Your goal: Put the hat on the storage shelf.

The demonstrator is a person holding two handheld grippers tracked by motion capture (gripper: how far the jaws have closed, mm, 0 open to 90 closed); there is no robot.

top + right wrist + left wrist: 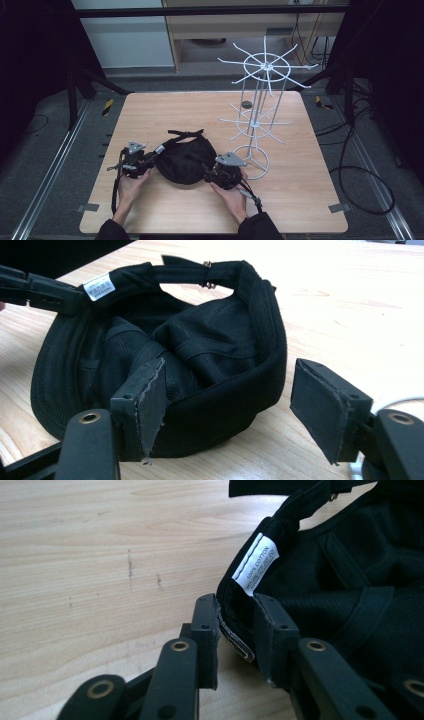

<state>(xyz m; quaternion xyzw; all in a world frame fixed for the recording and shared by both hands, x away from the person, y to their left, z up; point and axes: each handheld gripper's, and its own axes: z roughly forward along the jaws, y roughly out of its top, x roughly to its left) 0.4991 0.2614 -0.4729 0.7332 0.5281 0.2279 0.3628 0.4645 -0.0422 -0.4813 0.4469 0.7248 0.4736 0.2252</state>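
High view: a black cotton cap (184,161) lies upside down on the light wooden desk (150,115), near a white wire display rack (260,107) – probably the place where it should hang. The left gripper (145,161) and the right gripper (210,172) flank it. Left gripper view: the fingers (206,625) pinch the cap's rim below a white label (256,563), so the cap can be lifted without crushing. Right gripper view: the fingers (150,400) are spread around the opposite rim – not yet pressing it.
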